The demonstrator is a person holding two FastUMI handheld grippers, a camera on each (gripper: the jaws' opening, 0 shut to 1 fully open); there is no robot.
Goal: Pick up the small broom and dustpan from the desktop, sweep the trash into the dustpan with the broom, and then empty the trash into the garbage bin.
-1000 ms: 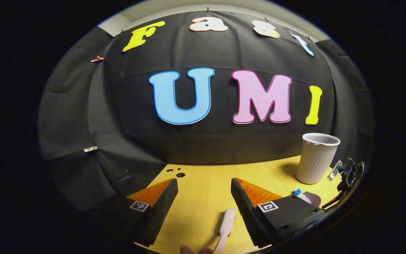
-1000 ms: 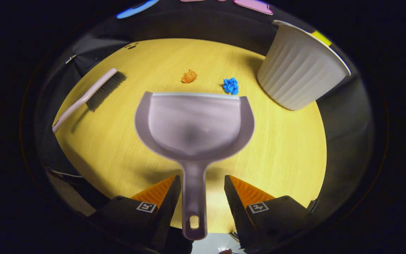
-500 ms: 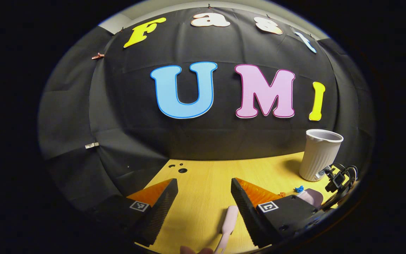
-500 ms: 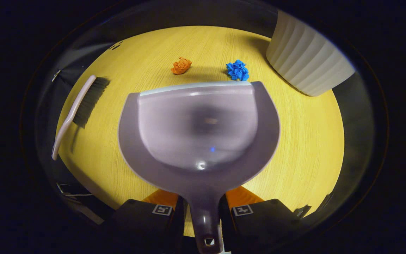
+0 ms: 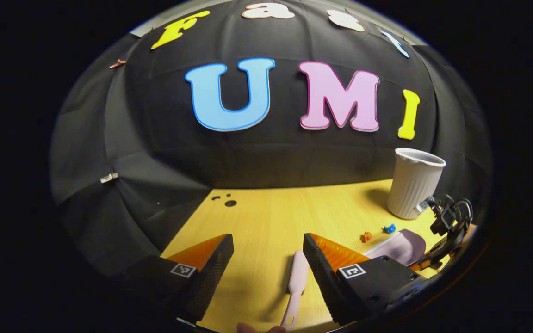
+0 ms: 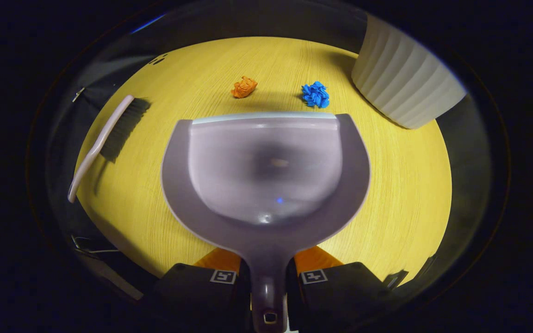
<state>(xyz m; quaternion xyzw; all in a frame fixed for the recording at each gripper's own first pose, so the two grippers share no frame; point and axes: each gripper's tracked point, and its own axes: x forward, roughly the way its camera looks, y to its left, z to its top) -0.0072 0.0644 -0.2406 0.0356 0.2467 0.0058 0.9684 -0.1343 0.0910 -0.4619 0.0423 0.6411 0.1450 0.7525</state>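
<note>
In the right gripper view, the right gripper (image 6: 269, 277) has both fingers pressed on the handle of the grey dustpan (image 6: 266, 171), whose front edge lies on the yellow desktop (image 6: 396, 194) just before the orange paper ball (image 6: 244, 87) and the blue paper ball (image 6: 315, 95). The white ribbed garbage bin (image 6: 405, 88) stands near, beside the blue ball. In the left gripper view, the left gripper (image 5: 269, 259) has its fingers wide apart above the desktop, and the pink handle of the small broom (image 5: 295, 286) lies between them, close to the right finger.

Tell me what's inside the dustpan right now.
Nothing: the grey plastic dustpan's scoop shows only its bare, shiny inside. The crumpled orange paper ball and crumpled blue paper ball lie on the yellow wooden desktop beyond its front lip. The desktop under it is covered.
</note>
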